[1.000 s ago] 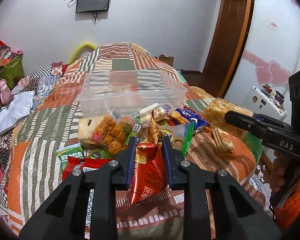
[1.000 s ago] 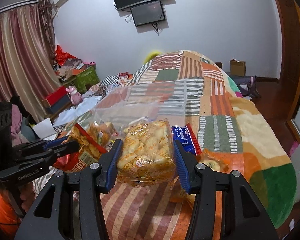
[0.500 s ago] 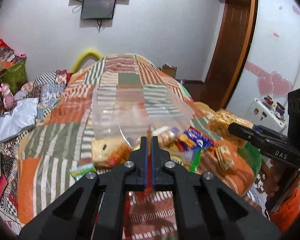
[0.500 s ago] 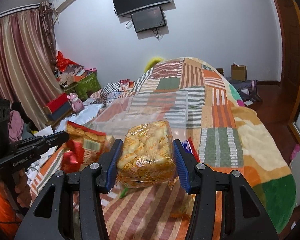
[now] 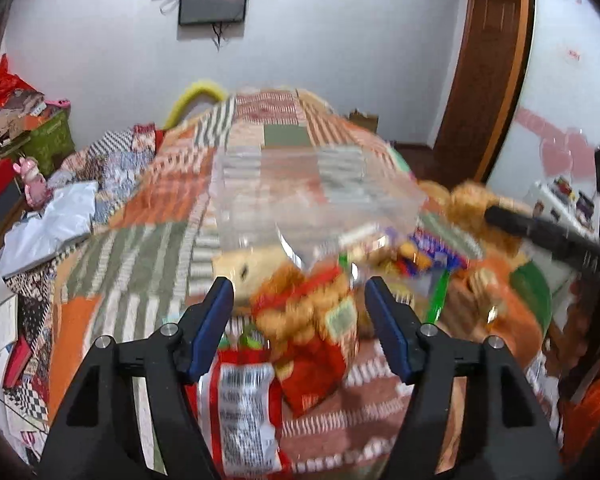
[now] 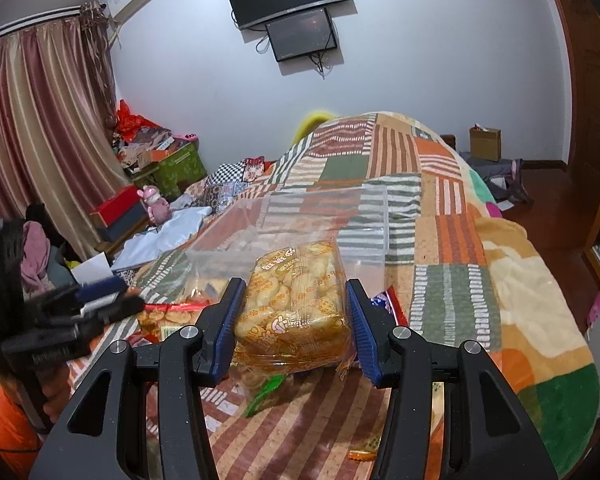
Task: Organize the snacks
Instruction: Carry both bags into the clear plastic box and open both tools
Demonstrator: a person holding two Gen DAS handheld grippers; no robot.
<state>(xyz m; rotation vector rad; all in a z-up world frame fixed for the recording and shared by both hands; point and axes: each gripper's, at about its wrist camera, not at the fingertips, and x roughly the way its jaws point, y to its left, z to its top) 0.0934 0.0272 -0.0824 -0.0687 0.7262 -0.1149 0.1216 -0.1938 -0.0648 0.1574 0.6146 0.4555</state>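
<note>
My left gripper (image 5: 299, 322) is open above a blurred red snack bag (image 5: 312, 328) that is loose below the jaws, over the snack pile (image 5: 404, 256) on the bed. A clear plastic box (image 5: 300, 192) stands beyond the pile. My right gripper (image 6: 295, 322) is shut on a clear pack of golden pastries (image 6: 294, 306) and holds it above the bed in front of the clear box (image 6: 340, 216). The left gripper (image 6: 88, 304) shows at the left of the right wrist view, and the right gripper (image 5: 540, 232) shows at the right of the left wrist view.
A patchwork quilt (image 6: 452, 208) covers the bed. A second red packet (image 5: 240, 412) lies under the left gripper. Clothes, boxes and a pink toy (image 6: 154, 204) crowd the floor at left. A wooden door (image 5: 484, 72) stands at right.
My left gripper was shut on the red snack bag and lifted it; now it has opened and the bag is dropping onto the pile. My right gripper keeps holding the pastry pack.
</note>
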